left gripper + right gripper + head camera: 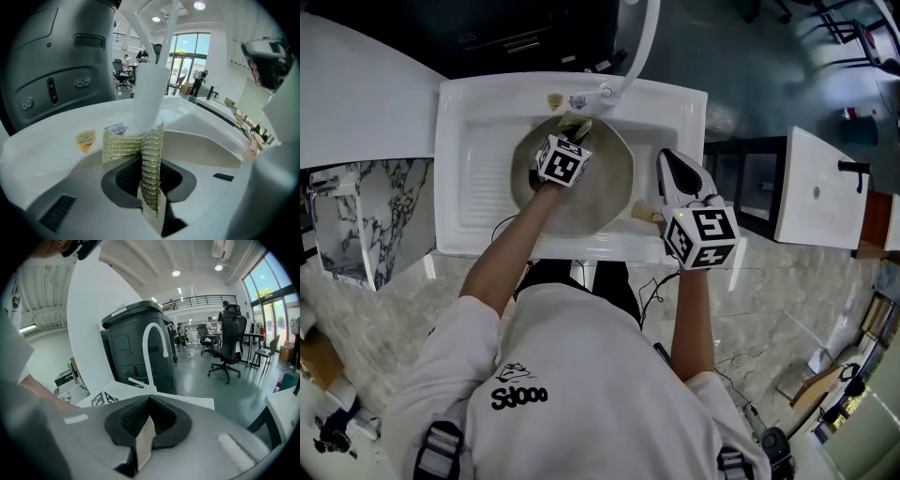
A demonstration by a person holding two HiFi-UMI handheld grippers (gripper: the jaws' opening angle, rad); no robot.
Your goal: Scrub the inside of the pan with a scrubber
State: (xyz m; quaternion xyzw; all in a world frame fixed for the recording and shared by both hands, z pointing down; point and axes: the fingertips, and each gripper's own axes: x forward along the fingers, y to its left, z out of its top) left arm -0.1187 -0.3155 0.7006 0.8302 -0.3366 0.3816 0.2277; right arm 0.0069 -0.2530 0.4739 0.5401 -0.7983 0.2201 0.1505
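A white sink point(455, 202) with a ribbed drainboard on its left is seen from above, and a dark grey bin point(61, 70) is shown standing behind it in the left gripper view. The basin is largely filled by a round pan point(605, 192) with a pale, cream-coloured inside, which is set towards the basin's right. A white curved faucet point(643, 42) is mounted on the back ledge, above the pan's far edge. The left gripper point(151, 206) is held over the pan's inside, and its jaws are clamped on a yellow-green woven scrubber point(151, 159), which is folded over and stands up between them; the scrubber is placed at the pan's far rim, just before the faucet's base, though contact with the pan cannot be made out. The right gripper point(145, 441) is held over the sink's front right rim, apart from the pan, with its jaws pressed together and nothing gripped between them. A small gold sticker point(86, 140) is fixed on the back ledge, left of the scrubber.
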